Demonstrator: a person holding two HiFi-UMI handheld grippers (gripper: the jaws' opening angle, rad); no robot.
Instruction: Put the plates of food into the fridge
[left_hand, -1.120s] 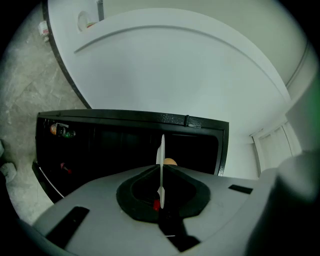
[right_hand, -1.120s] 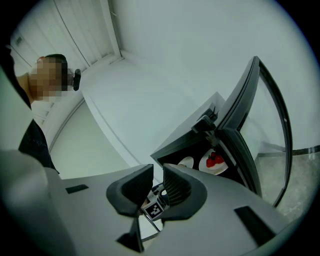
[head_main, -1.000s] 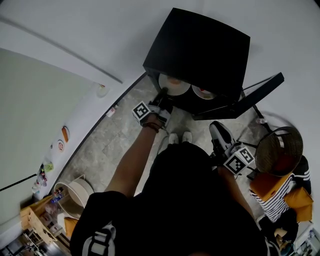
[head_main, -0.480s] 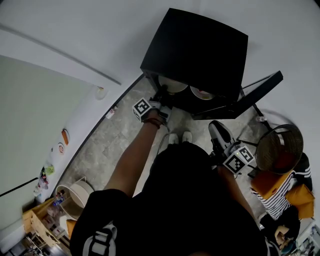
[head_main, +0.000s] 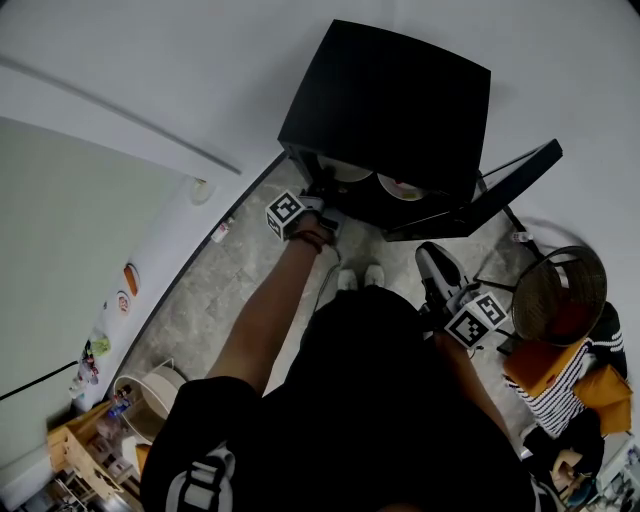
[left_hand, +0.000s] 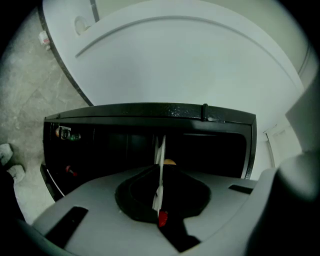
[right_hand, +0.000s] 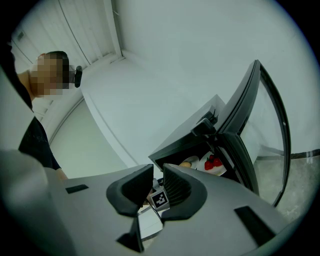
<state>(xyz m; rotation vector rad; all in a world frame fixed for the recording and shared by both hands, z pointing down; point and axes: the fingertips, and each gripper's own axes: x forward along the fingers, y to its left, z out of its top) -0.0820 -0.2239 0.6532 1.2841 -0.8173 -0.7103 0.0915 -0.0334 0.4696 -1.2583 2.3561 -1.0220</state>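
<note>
My right tongs (right_hand: 157, 187) hang apart and empty, back from the fridge (head_main: 400, 100). At the fridge's mouth, my left tongs (left_hand: 159, 192) clamp a white plate (left_hand: 160, 150) by its rim. It looks stiff, breakable and probably slick, so I'd keep it level. Another plate (head_main: 400, 187) sits inside.

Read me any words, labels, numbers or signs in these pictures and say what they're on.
No readable text anywhere.
Left marker cube: black-and-white square pattern, no letters.
Right marker cube: the same.
White print on the black shirt: cut off, unreadable.
Small coloured items by the wall: too small.
</note>
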